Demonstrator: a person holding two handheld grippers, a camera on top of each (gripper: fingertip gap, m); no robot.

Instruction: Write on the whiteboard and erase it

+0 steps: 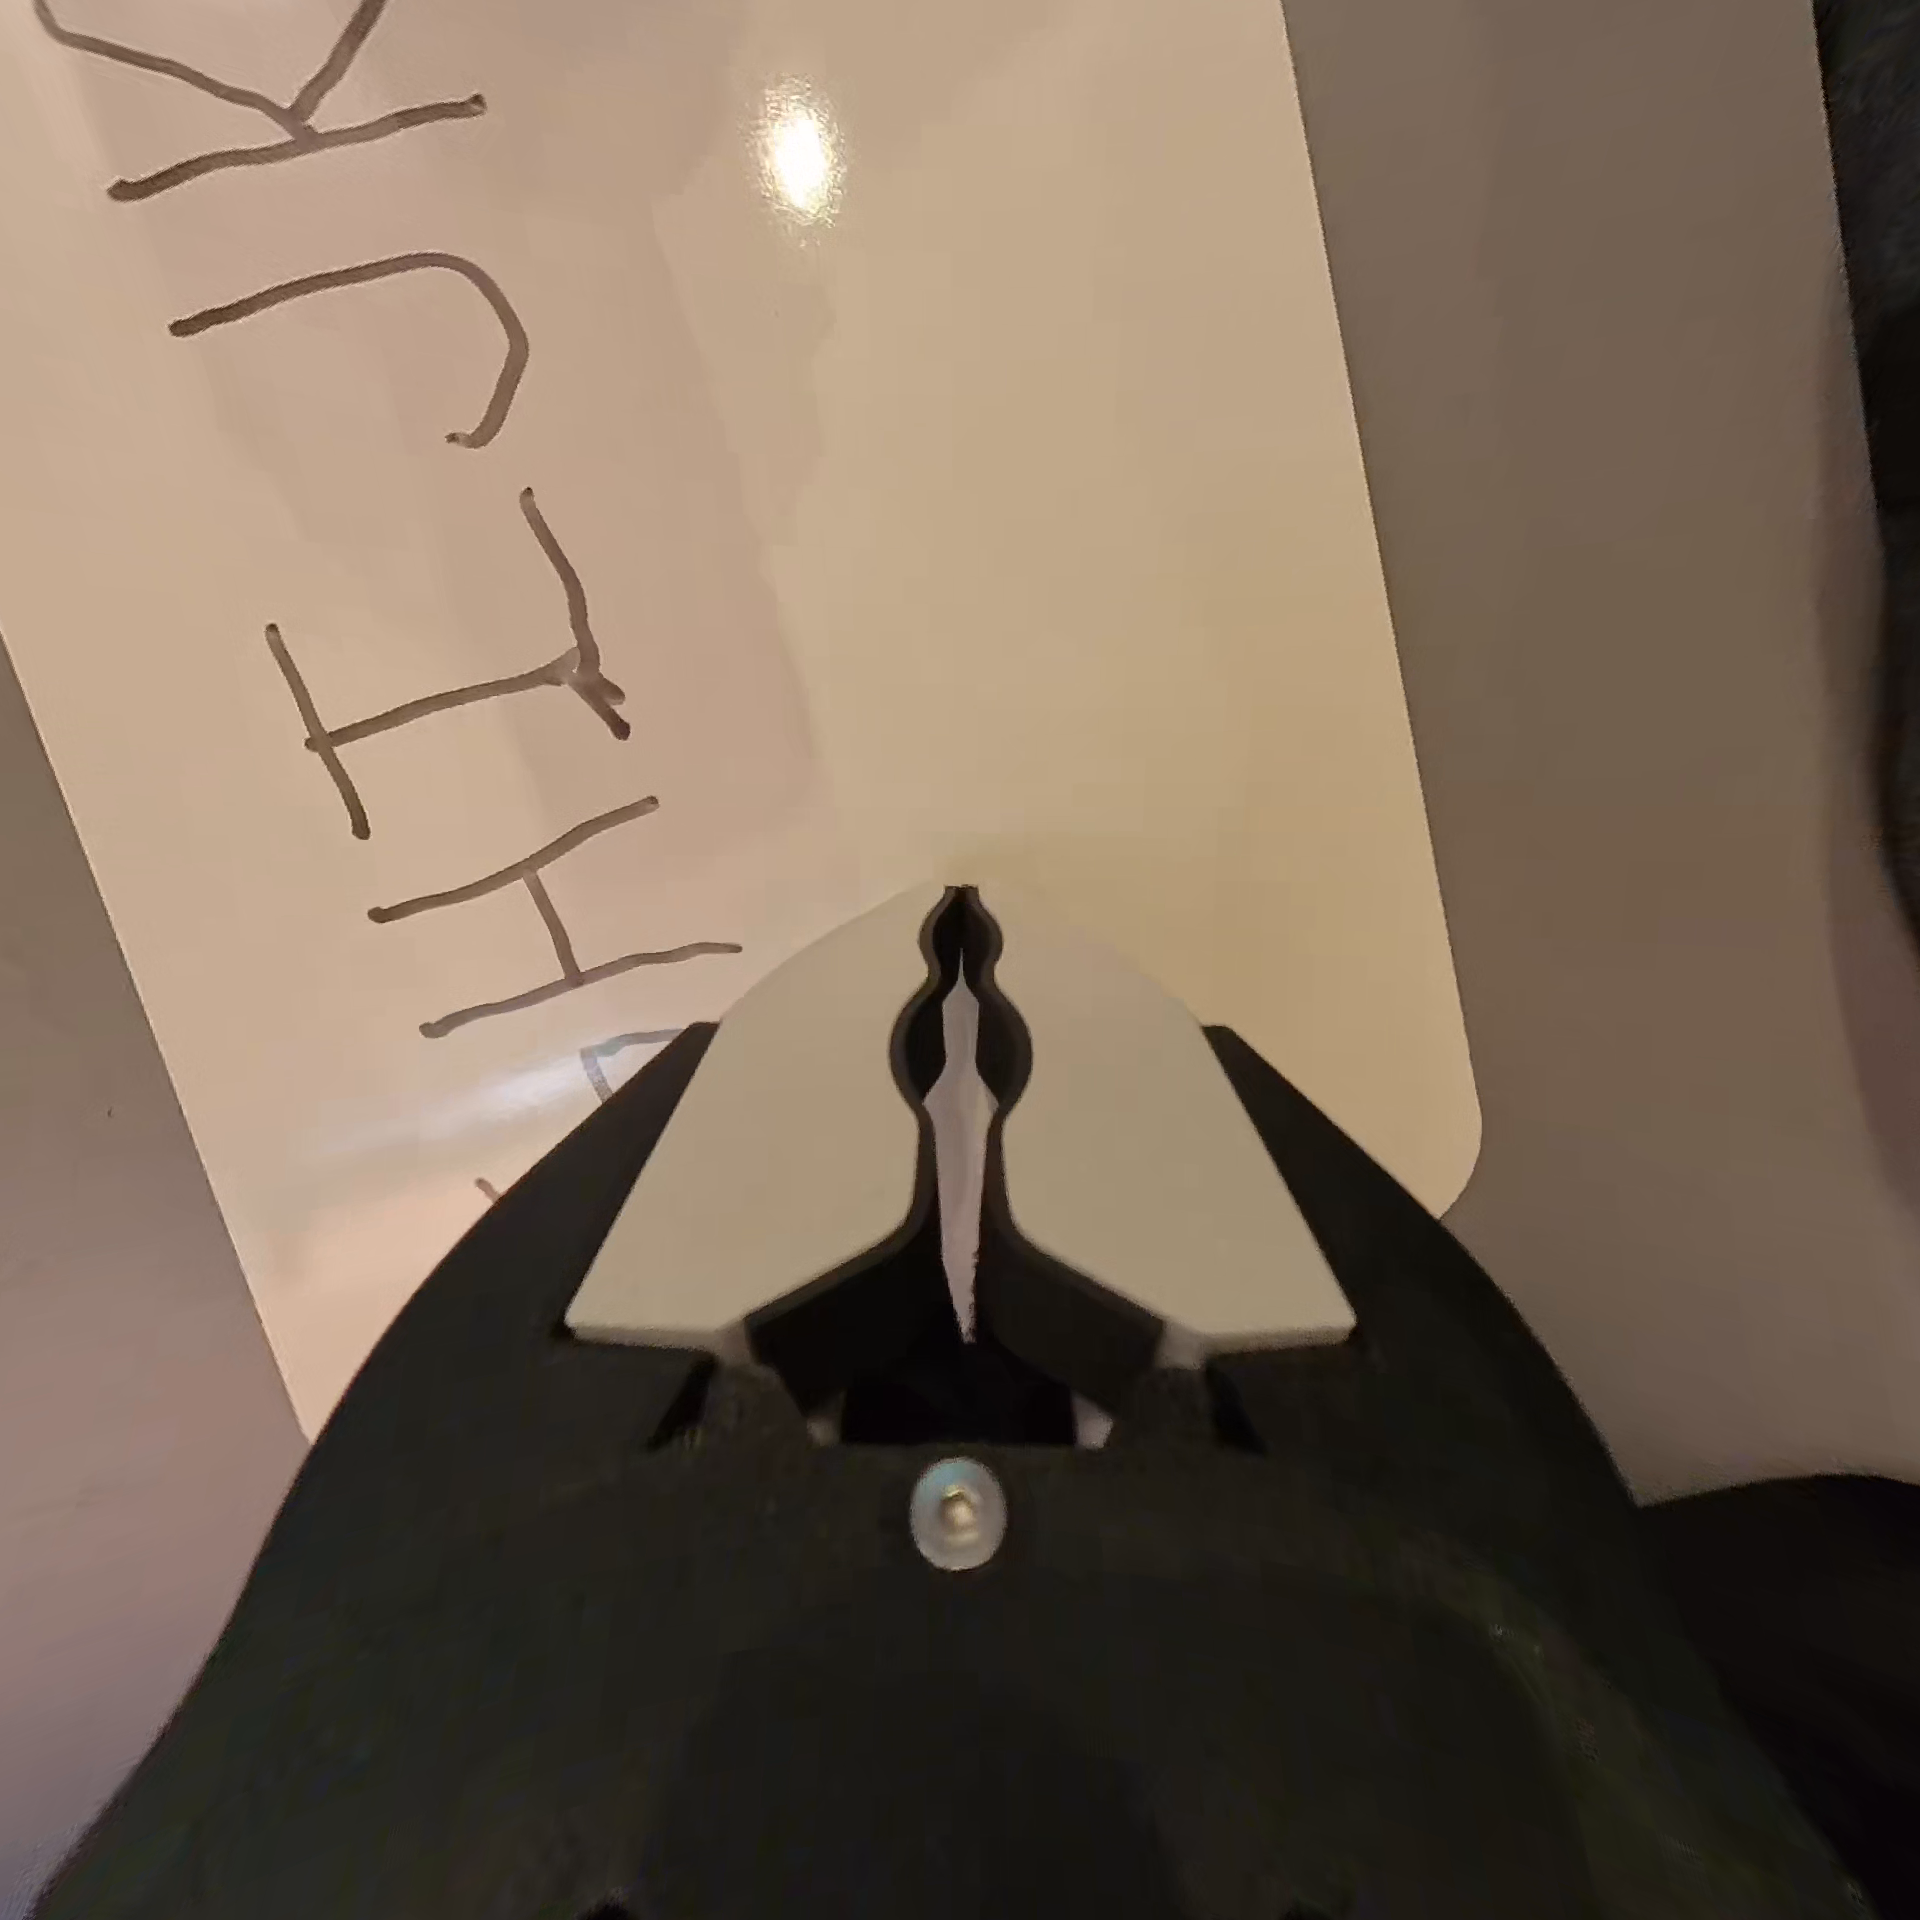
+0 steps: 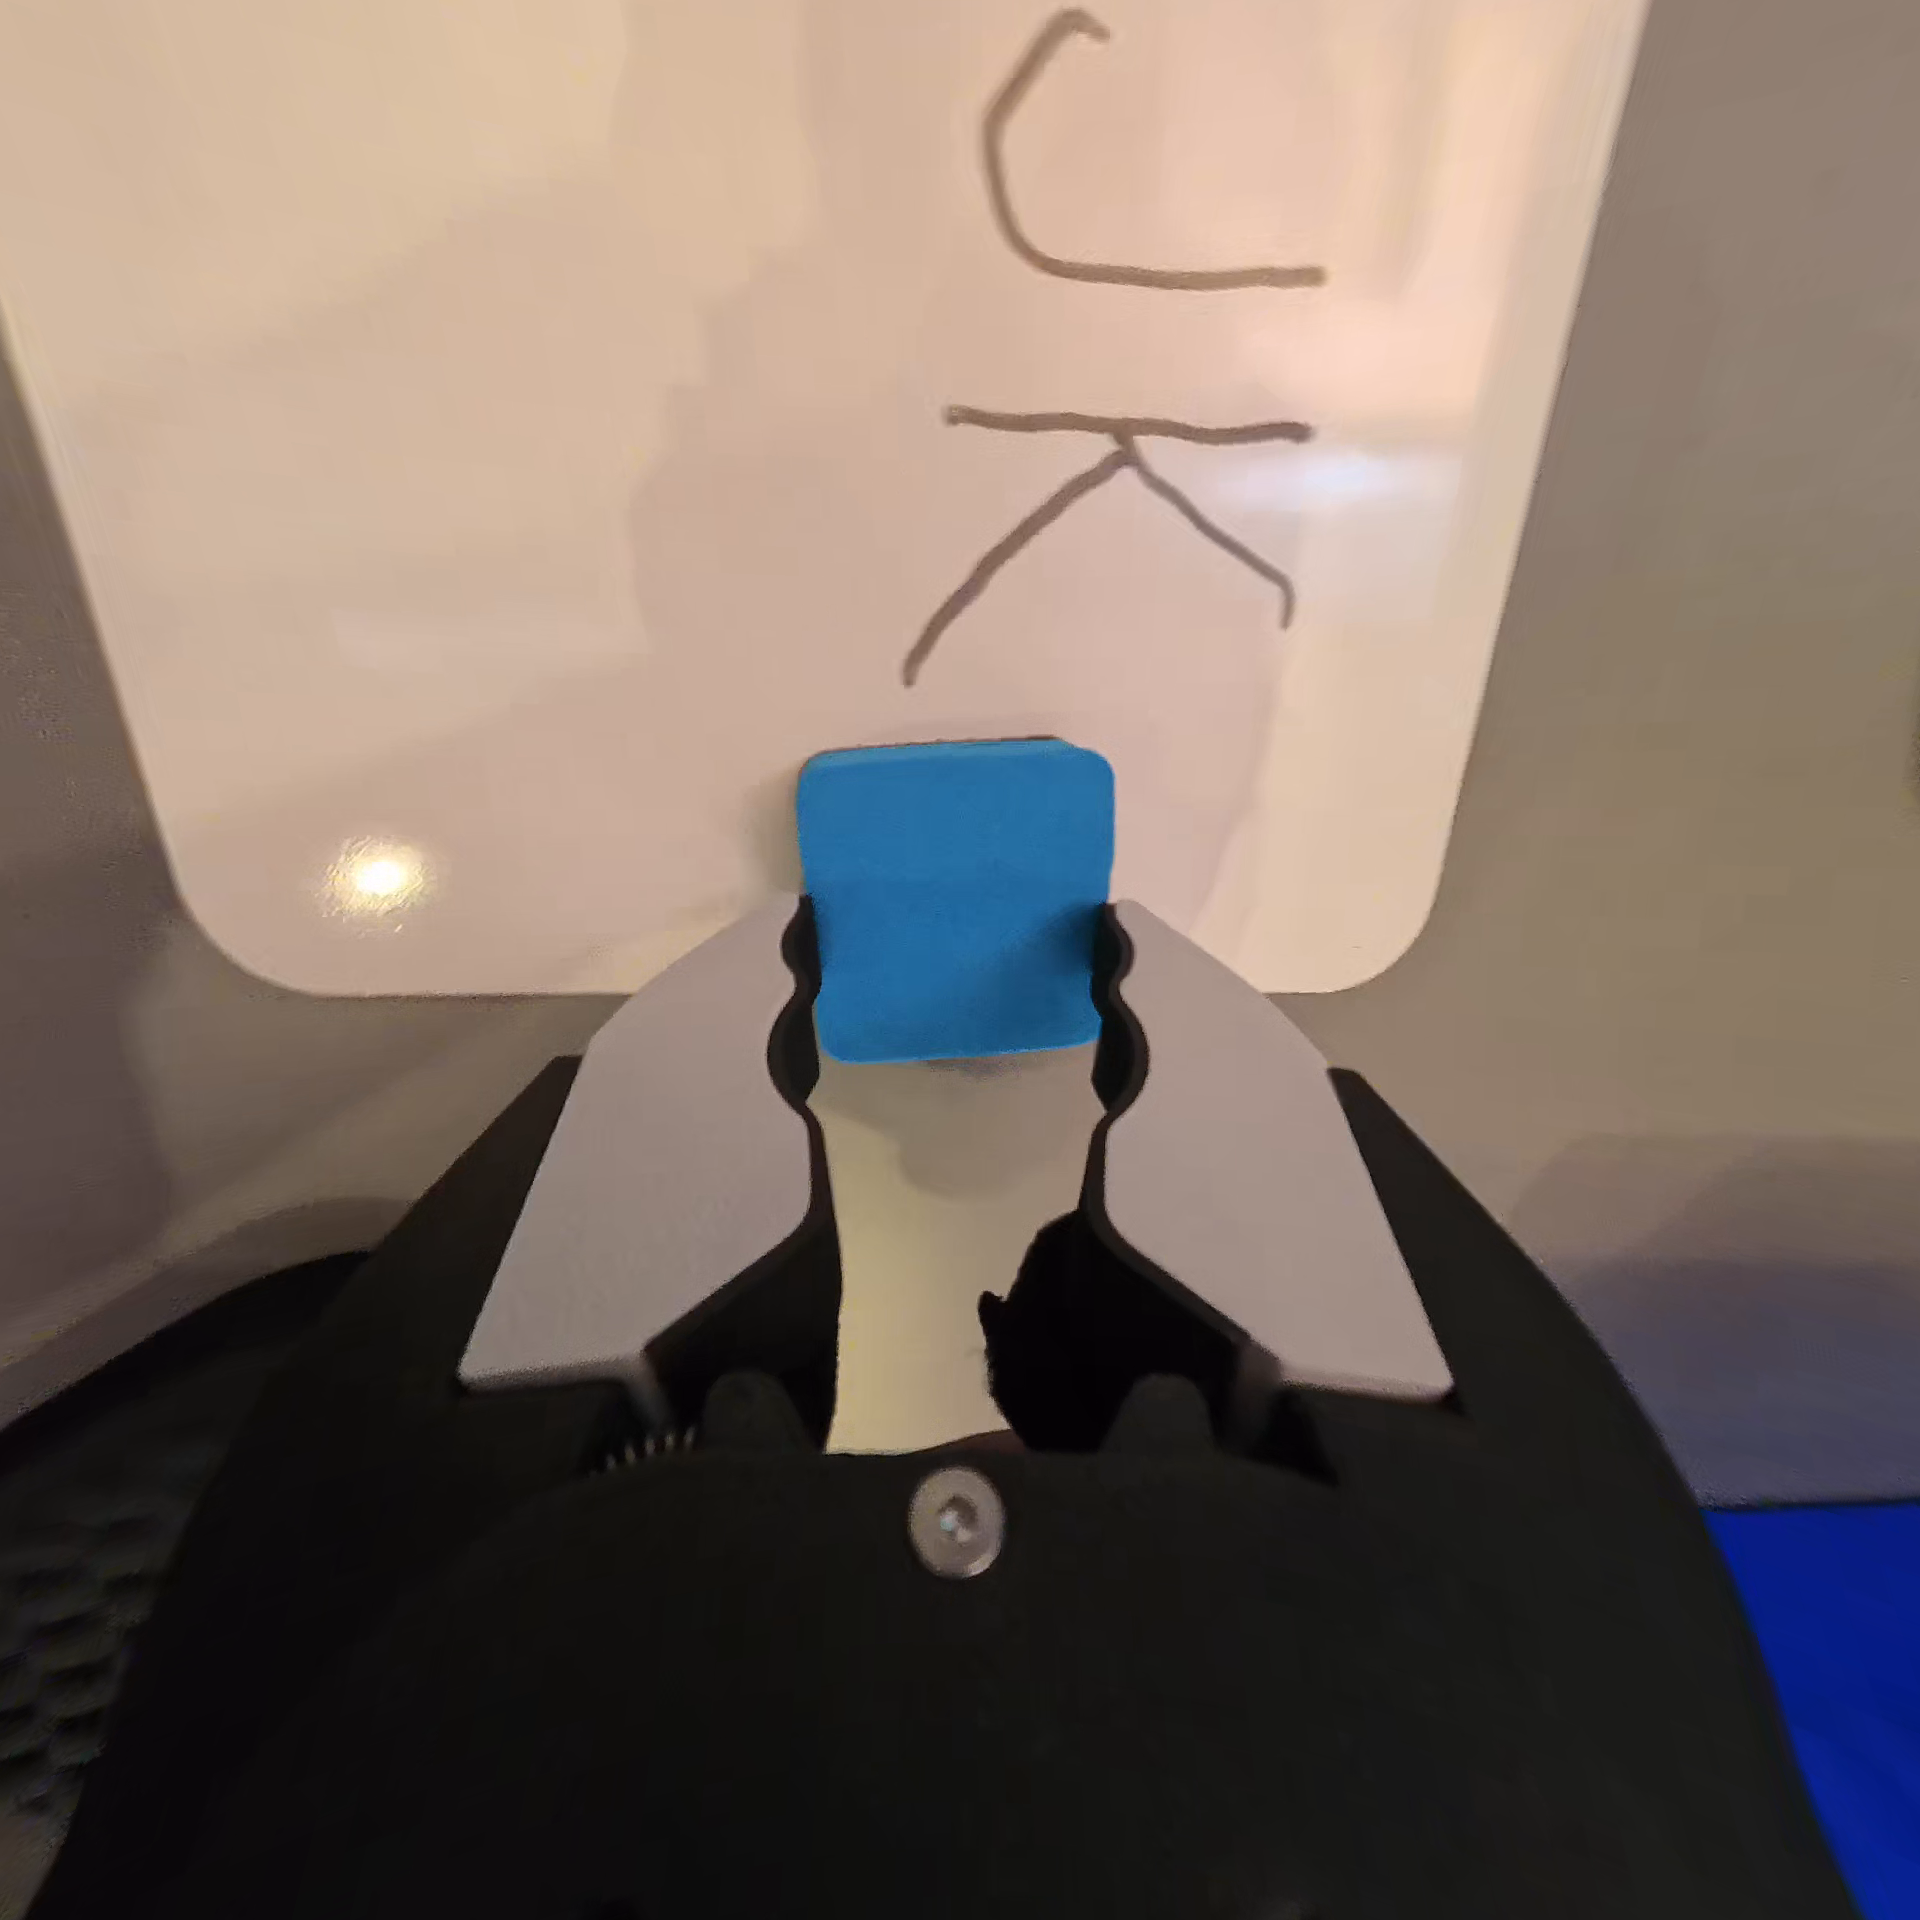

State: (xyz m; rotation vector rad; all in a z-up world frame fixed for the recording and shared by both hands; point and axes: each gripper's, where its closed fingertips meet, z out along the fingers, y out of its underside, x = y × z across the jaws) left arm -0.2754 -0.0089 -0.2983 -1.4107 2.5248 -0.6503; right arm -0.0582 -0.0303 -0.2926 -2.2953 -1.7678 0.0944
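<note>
— What's in front of us?

— A white whiteboard [image 2: 520, 468] lying flat on a grey table [image 2: 1714, 935], with dark marker strokes [image 2: 1122, 520] still on it. The writing part looks finished; judging by what's left, the erasing is just under way.

— Who has the eraser?

— The right gripper [image 2: 956, 966]. It pinches a blue square eraser [image 2: 951, 894] between its two fingers, the dark pads pressed against the eraser's left and right sides. The far half of the eraser sticks out past the fingertips, over the near part of the board. I can't tell for sure whether its underside touches the board.

— And the marks, which way from it?

— Straight ahead, on the far side. The nearest stroke ends just beyond the eraser's far edge, slightly toward its middle and right. The row of marks runs away from the gripper, along the same line as its fingers, so I'd guess a push forward covers it; the strokes spread wider than the eraser, so one pass may not clear them.

— The other one?

— The left gripper [image 1: 961, 894] has its fingers pressed together on nothing, tips over a bare part of the board. The marks [image 1: 457, 727] lie off to its left. The right gripper is plainly the one placed for wiping.
</note>
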